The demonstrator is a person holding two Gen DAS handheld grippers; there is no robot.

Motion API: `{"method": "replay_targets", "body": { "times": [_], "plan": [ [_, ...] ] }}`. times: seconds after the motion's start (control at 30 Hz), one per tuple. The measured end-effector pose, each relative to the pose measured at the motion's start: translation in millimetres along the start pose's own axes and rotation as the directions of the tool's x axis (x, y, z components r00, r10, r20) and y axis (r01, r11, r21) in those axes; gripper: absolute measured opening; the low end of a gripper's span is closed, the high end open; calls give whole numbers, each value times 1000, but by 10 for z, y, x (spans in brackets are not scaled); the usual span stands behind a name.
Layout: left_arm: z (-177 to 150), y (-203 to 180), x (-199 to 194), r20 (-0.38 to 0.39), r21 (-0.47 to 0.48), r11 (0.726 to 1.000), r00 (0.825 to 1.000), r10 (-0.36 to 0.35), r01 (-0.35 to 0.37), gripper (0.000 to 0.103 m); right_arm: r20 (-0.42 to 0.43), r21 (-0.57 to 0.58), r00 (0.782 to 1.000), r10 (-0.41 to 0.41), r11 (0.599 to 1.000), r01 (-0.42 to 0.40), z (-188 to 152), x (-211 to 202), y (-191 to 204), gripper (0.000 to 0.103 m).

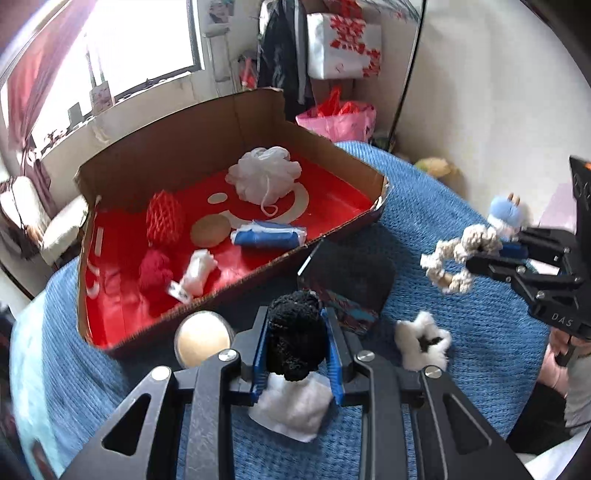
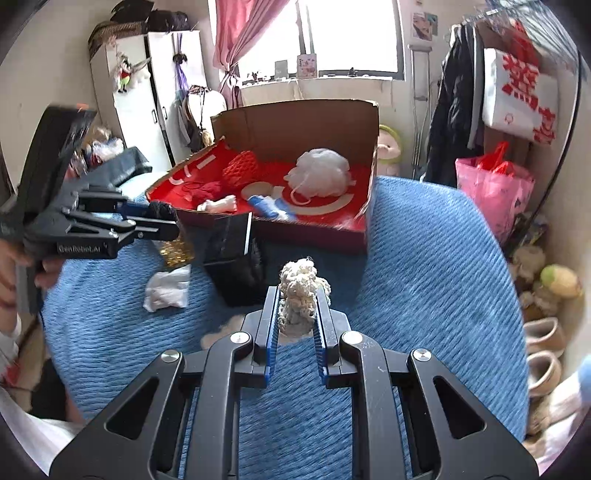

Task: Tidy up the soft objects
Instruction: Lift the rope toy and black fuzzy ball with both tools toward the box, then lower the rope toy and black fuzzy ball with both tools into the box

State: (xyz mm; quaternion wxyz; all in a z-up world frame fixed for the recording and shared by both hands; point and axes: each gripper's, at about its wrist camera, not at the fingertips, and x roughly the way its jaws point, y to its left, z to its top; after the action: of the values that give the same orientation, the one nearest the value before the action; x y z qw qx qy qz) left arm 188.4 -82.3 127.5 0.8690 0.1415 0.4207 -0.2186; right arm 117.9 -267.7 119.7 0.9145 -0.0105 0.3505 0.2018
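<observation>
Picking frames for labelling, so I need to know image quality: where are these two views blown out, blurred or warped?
Left wrist view: the window is blown out white, the box's near corner smears with motion, and fisheye bends the blue blanket. Right wrist view: the window also clips to white, the left hand-held gripper is slightly blurred, and the frame edges curve and darken.

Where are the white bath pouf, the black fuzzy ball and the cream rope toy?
White bath pouf (image 1: 263, 177), left wrist view, its middle.
Black fuzzy ball (image 1: 295, 334), left wrist view, its front.
Cream rope toy (image 2: 300, 295), right wrist view, its middle.
</observation>
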Motion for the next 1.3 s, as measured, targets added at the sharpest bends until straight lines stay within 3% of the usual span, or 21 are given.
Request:
{"method": "replay_targets", "body": {
  "times": [0.37, 0.6, 0.97, 1.3],
  "plan": [
    [386, 165, 340, -147, 69, 996, 987, 60, -50, 29, 1, -47, 1000, -5, 999, 5, 287, 205, -118, 16],
    [545, 240, 470, -174, 65, 998, 984, 31, -20, 29, 14, -48, 1000, 26, 999, -25, 474, 290, -127, 16],
    [1011, 357, 788, -170, 21, 994, 980, -104, 109, 29, 4, -51, 999, 53, 997, -52, 900, 671, -163, 16],
    [1300, 374, 1282, -237, 37, 974, 949, -208, 223, 29, -160, -23, 977, 139, 989, -144, 1107, 1236, -421, 16]
  ]
}}
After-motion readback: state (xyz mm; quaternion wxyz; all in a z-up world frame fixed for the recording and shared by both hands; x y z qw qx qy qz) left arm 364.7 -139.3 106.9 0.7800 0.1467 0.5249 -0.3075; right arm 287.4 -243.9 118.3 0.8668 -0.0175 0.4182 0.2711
